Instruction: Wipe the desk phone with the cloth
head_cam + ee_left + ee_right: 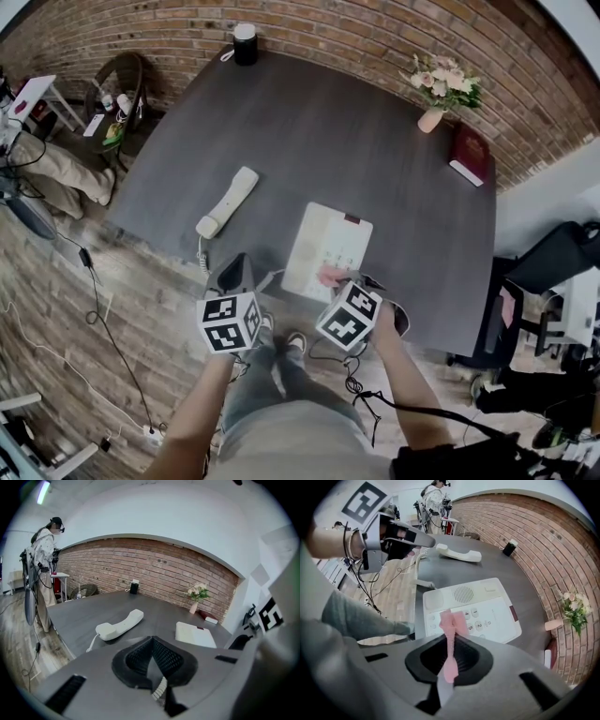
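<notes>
2 grippers at the near desk (309, 131) edge: right gripper (339, 284) pinches the pink cloth (452, 620) over the white desk phone (480, 599) keypad, left gripper (151, 641) has its jaws pressed together on nothing, and the handset (228, 202) lies off-hook left of the phone.

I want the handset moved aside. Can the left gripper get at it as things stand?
Probably yes. The handset lies on open desk ahead of the left gripper, with nothing between them. Its jaws are together and would need to open first.
</notes>
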A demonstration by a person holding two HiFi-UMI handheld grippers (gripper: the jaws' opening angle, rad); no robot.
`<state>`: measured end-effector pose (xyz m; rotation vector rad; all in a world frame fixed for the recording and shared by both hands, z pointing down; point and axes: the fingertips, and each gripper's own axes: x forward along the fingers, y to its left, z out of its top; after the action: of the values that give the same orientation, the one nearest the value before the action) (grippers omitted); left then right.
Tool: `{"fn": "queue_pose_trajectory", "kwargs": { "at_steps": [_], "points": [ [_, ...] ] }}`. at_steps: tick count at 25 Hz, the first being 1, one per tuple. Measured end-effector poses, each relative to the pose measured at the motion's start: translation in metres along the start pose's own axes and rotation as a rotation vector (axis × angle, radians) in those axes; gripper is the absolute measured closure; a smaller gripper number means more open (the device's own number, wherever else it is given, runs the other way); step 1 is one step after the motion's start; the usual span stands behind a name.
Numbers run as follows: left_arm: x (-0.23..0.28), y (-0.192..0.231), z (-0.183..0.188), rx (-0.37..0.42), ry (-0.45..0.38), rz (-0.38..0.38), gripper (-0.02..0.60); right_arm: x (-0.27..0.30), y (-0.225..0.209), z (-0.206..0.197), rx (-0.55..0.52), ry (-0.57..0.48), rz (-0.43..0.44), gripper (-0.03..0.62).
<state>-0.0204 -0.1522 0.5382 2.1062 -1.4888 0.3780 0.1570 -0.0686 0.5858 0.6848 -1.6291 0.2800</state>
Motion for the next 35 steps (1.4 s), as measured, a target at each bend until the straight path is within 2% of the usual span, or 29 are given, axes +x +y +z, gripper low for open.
{"fn": "queue_pose_trajectory", "kwargs": {
  "at_steps": [16, 19, 21, 22, 24, 26, 29, 32, 35],
  "points": [
    [-0.027, -0.006, -0.016, 0.023, 0.005, 0.000, 0.577, -0.004, 0.071, -0.011, -0.022, -0.012, 0.120, 0.576],
    [-0.027, -0.013, -0.011, 0.038, 0.003, -0.012, 0.577, -0.012, 0.079, -0.007, 0.050, -0.086, 0.187, 0.576],
    [-0.027, -0.022, -0.003, 0.049, -0.004, -0.030, 0.577, -0.025, 0.069, 0.000, 0.133, -0.193, 0.183, 0.576],
    [-0.026, -0.027, 0.004, 0.056, -0.012, -0.042, 0.577, -0.034, 0.058, 0.005, 0.180, -0.261, 0.154, 0.576],
    [-0.026, -0.038, 0.022, 0.074, -0.038, -0.069, 0.577, -0.060, 0.022, 0.015, 0.289, -0.426, 0.040, 0.576],
    [-0.024, -0.052, 0.046, 0.095, -0.077, -0.103, 0.577, -0.096, -0.025, 0.018, 0.416, -0.609, -0.134, 0.577],
    [-0.022, -0.076, 0.083, 0.124, -0.140, -0.157, 0.577, -0.155, -0.091, -0.001, 0.626, -0.836, -0.436, 0.576],
    [-0.024, -0.102, 0.111, 0.141, -0.188, -0.200, 0.577, -0.205, -0.124, -0.033, 0.767, -0.968, -0.678, 0.576],
    [-0.022, -0.124, 0.133, 0.164, -0.232, -0.244, 0.577, -0.233, -0.137, -0.055, 0.823, -1.019, -0.832, 0.576]
  ]
}}
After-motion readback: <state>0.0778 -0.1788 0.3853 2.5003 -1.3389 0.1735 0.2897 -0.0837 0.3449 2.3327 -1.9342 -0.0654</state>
